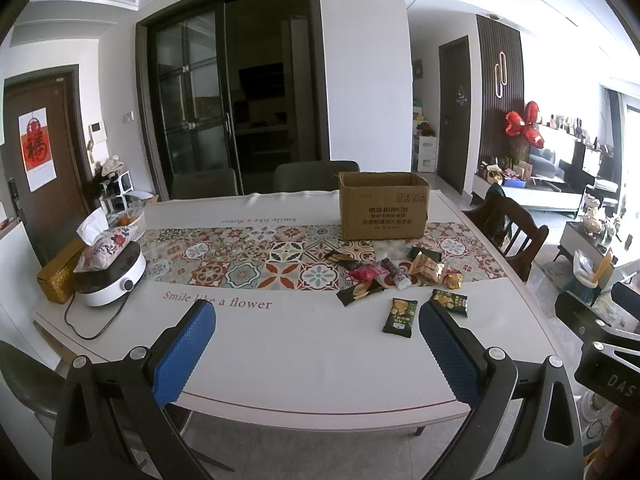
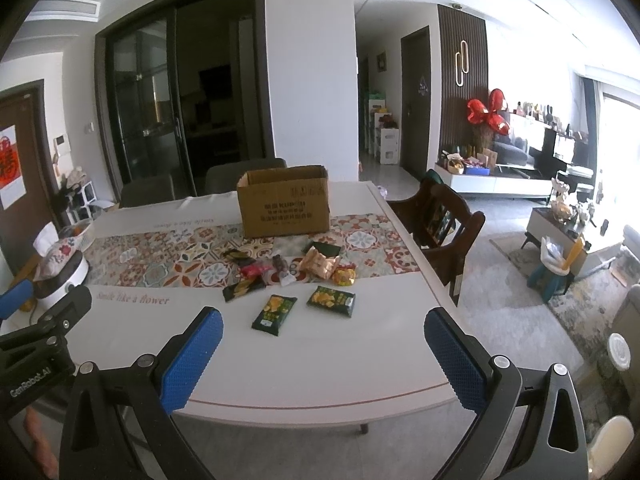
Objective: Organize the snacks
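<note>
An open cardboard box (image 1: 383,205) (image 2: 283,201) stands on the patterned runner at the far side of the white table (image 1: 304,352) (image 2: 332,360). In front of it lies a loose pile of snack packets (image 1: 394,270) (image 2: 296,268). Two dark green chip bags lie nearer, one upright-oriented (image 1: 400,317) (image 2: 274,314) and one to its right (image 1: 451,302) (image 2: 331,300). My left gripper (image 1: 318,320) is open and empty above the near table edge. My right gripper (image 2: 323,326) is open and empty, hovering short of the chip bags.
A white cooker (image 1: 110,278) with a floral tissue pouch (image 1: 105,246) on top sits at the table's left, beside a gold box (image 1: 59,276) and a fruit basket (image 1: 130,220). A dark wooden chair (image 1: 510,228) (image 2: 444,224) stands at the right side, grey chairs behind.
</note>
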A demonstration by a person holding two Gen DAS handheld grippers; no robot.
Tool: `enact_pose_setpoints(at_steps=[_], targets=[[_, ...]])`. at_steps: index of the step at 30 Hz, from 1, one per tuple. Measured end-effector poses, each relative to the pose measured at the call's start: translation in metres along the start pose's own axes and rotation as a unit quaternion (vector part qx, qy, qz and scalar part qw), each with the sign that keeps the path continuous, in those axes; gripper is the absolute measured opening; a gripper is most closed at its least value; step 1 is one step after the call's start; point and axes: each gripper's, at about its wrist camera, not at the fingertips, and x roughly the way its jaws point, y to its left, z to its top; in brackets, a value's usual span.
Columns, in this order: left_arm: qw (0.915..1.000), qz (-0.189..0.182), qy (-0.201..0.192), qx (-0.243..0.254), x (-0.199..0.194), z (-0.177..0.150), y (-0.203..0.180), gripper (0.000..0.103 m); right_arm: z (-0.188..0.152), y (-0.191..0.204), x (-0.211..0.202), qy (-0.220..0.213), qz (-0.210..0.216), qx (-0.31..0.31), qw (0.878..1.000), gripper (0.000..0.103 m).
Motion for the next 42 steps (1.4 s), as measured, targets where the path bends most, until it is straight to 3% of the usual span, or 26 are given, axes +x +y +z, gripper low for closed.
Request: enact_pose_setpoints(at_steps=[9,17,25,33,40,42], targets=[[1.0,0.005,0.006,0.0,0.002,-0.001,-0.003,0.103,0.003,-0.004,0.005,0.002,0.006,-0.003,1.0,0.102],[0.9975,-0.002,0.07,0.009,0.032,-0.006,-0.031,0.103,0.0,-0.018,0.039,0.049,0.013,-0.029,0.998,0.102],[0.9961,-0.002,0.082,0.032,0.058,-0.011,-0.063,0.103,-0.001,-0.035,0.073,0.054,0.033,-0.072,0.995,0.102],[0.9913,-0.025,0.096,0.086,0.128,0.006,-0.084,0.091,0.008,-0.032,0.14,0.087,0.049,-0.107,0.989,0.102],[0.9807,-0.068,0.147,0.11,0.204,0.013,-0.096,0.084,0.02,-0.015,0.209,0.122,0.049,-0.157,0.979,0.102],[0.9742,-0.085,0.178,0.11,0.224,0.007,-0.103,0.08,0.019,-0.012,0.226,0.131,0.051,-0.175,0.975,0.1]])
